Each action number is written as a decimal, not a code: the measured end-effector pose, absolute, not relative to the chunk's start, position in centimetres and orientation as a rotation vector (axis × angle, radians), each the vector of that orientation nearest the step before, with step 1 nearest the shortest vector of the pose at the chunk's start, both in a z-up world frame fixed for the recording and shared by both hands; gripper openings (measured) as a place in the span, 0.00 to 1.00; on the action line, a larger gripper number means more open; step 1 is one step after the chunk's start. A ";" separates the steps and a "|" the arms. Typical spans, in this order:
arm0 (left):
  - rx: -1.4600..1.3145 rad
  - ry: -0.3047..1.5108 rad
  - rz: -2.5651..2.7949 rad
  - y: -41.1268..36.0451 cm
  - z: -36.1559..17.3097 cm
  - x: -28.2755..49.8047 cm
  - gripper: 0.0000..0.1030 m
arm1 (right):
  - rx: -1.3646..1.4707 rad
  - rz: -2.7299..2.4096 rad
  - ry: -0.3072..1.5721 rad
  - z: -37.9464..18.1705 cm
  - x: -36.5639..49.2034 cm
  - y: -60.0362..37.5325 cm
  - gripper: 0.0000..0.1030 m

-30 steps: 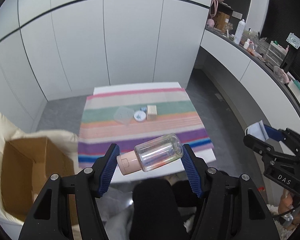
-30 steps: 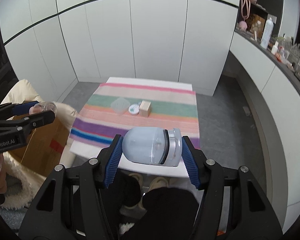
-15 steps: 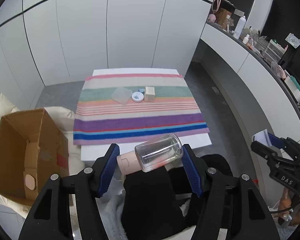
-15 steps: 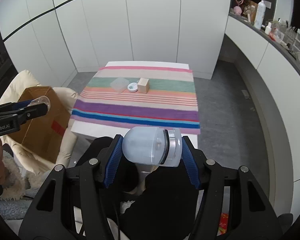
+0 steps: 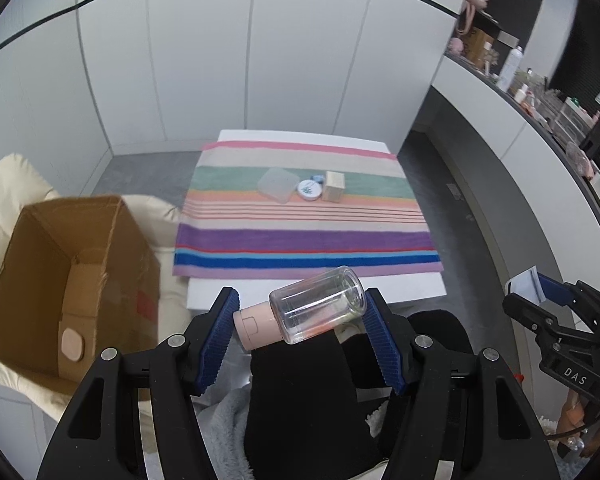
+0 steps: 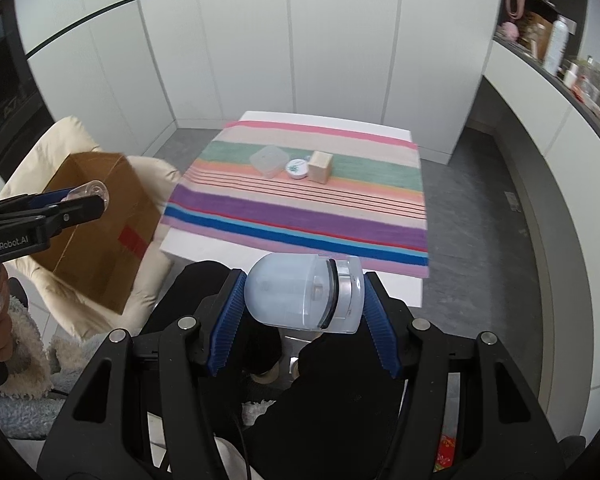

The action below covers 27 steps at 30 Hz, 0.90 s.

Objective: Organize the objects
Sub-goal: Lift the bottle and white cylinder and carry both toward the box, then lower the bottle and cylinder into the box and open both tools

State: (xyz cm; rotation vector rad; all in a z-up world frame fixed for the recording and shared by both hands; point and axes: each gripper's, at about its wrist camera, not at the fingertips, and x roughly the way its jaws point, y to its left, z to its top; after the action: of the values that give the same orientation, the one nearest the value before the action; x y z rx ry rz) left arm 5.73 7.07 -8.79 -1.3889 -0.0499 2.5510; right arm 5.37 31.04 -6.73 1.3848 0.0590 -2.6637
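While each of the two grippers carries one container, three small things sit in a row on the striped cloth (image 5: pixel 306 236), which covers most of the white table (image 5: pixel 316 294). Farthest left stands one open cardboard box (image 5: pixel 66 280) on a cream cushion (image 5: pixel 4 188), just beside the table's left edge; on its inner wall near the bottom shows one pink rounded piece (image 5: pixel 73 346), and the rest of what can be seen of the inside is bare cardboard. On the cloth, toward the far edge and near the middle of its width, lie from left to right one frosted square box (image 5: pixel 276 185), one round white tin (image 5: pixel 309 191) with a green sprig on its lid, touching or almost touching it, and one wooden cube (image 5: pixel 333 187) just beside the tin. A small blue thing peeks out behind the tin; what it is cannot be told. The near half of the cloth, from the purple stripe to the near edge, carries nothing.

The left gripper (image 5: pixel 300 320) pinches a clear bottle (image 5: pixel 318 310) with a pink cap (image 5: pixel 256 328), lying crosswise, cap toward the left finger, above the table's near edge. The right gripper (image 6: pixel 300 300) clamps a pale blue domed container (image 6: pixel 296 294) sideways, dome to the left and clear base to the right, also off the near edge, above dark-clothed knees.
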 end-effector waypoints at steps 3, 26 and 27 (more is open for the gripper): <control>-1.420 -0.077 2.569 5.4 -9.1 6.1 0.63 | 1.365 -2.632 0.087 -6.9 5.0 29.3 0.59; -1.601 -0.423 2.839 -11.7 -11.1 13.3 0.63 | 1.229 -2.229 0.333 -9.1 4.2 10.3 0.59; -1.610 -0.440 2.845 -12.2 -11.2 13.6 0.63 | 1.224 -2.209 0.343 -9.2 4.3 9.4 0.59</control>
State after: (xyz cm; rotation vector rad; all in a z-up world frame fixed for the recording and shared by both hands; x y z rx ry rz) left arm 13.59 -12.23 -11.19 -1.6099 -0.4396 2.8446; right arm 4.26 9.38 -9.22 1.2240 0.3431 -2.2090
